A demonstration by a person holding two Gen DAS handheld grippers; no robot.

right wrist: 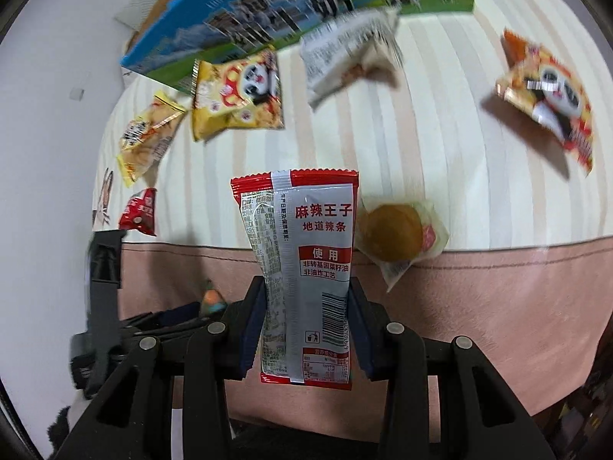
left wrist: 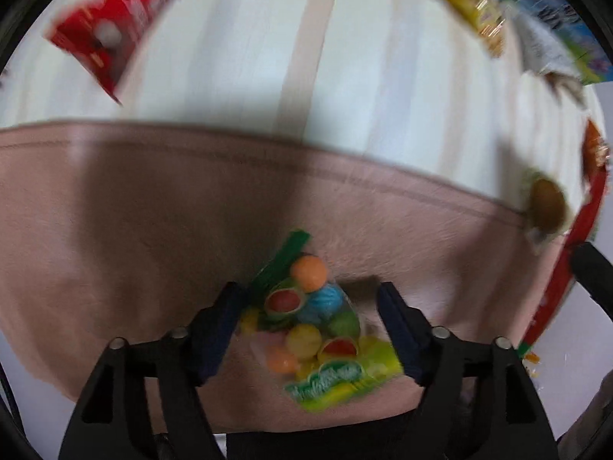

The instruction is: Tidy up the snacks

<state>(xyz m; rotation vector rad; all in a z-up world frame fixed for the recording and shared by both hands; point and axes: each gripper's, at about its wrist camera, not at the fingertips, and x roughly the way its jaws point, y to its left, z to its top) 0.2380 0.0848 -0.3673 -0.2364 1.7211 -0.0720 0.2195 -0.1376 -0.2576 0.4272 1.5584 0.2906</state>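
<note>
In the left wrist view a clear bag of coloured round candies (left wrist: 314, 318) lies on the pink band of the tablecloth (left wrist: 115, 230). My left gripper (left wrist: 312, 322) stands open around the bag, one finger on each side, and the pads do not press it. In the right wrist view my right gripper (right wrist: 306, 326) is shut on a red and silver spicy-strip packet (right wrist: 306, 253). The packet stands upright above the pink band (right wrist: 498, 306), its back label facing the camera.
A wrapped round bun (right wrist: 394, 234) lies just right of the held packet. On the striped cloth are two panda snack bags (right wrist: 237, 92) (right wrist: 548, 103), a white packet (right wrist: 352, 50), a small yellow packet (right wrist: 149, 134), a small red packet (right wrist: 140, 211) and a blue-green carton (right wrist: 299, 11).
</note>
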